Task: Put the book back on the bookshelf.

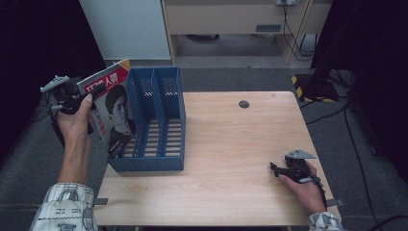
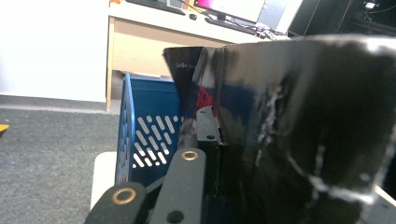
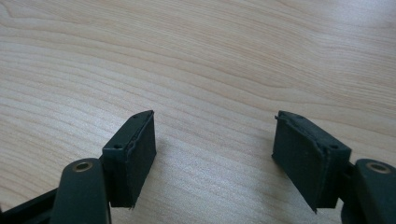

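A magazine (image 1: 113,109) with a red title band and a portrait on its cover stands tilted at the left side of a blue file rack (image 1: 159,122). My left gripper (image 1: 89,96) is shut on the magazine's upper left edge. In the left gripper view the glossy dark cover (image 2: 303,130) is pinched between the jaws, with the rack's perforated blue wall (image 2: 149,140) behind. Near the table's right front, my right gripper (image 1: 275,169) rests low and open. The right gripper view has its two pads (image 3: 135,154) spread wide over bare wood, nothing between them.
The blue rack has several compartments and stands at the left end of the wooden table (image 1: 231,144). A small dark round cap (image 1: 244,104) sits near the table's far edge. Cables (image 1: 337,115) and a floor stand lie beyond the right side. A pale cabinet stands behind.
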{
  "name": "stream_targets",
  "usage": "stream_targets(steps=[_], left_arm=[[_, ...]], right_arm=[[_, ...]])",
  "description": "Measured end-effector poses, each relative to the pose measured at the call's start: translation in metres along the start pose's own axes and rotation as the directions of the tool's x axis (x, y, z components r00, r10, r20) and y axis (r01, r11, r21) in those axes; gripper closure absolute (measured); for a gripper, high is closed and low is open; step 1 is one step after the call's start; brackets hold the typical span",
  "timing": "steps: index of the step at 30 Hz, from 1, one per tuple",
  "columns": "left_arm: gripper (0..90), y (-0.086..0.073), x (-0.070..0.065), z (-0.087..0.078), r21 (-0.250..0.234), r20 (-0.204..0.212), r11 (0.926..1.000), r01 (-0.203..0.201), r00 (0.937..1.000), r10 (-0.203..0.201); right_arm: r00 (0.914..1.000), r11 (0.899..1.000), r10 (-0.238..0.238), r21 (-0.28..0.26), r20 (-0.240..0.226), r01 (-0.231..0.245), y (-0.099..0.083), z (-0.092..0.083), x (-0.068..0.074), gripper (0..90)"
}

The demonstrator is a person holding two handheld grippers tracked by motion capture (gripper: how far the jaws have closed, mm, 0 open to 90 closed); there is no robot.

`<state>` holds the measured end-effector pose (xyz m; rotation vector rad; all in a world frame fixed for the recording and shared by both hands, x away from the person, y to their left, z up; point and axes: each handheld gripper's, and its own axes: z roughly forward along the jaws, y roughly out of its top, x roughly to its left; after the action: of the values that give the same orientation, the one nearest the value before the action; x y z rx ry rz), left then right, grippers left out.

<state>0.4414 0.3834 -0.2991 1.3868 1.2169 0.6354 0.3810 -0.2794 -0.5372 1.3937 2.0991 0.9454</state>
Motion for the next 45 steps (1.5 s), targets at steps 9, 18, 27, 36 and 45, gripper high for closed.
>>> stream_targets(steps=[9,18,27,36,45], left_arm=[[85.1,-0.003,-0.003,-0.001,-0.059,-0.004,0.9983,0.0,1.0,0.0],[84.9,-0.013,-0.002,0.0,-0.097,-0.001,0.9953,0.003,1.0,-0.003],[84.6,-0.025,0.0,0.001,-0.113,0.01,0.9934,0.016,0.9998,-0.015],[84.4,-0.033,0.0,-0.001,-0.126,0.027,0.9918,0.026,0.9994,-0.023],[84.4,-0.038,0.003,-0.004,-0.142,0.028,0.9889,0.043,0.9989,-0.039]], right_arm=[[1.0,1.0,0.0,0.0,0.0,0.0,0.0,0.0,0.0,29.9],[1.0,1.0,0.002,0.0,0.0,-0.002,0.0,0.0,0.0,29.9],[1.0,1.0,0.002,-0.001,0.001,-0.002,0.0,0.0,0.0,29.9],[1.0,1.0,0.002,-0.001,0.001,-0.002,0.0,0.0,0.0,30.0],[1.0,1.0,0.004,-0.003,0.002,-0.004,0.0,0.0,0.001,30.0]])
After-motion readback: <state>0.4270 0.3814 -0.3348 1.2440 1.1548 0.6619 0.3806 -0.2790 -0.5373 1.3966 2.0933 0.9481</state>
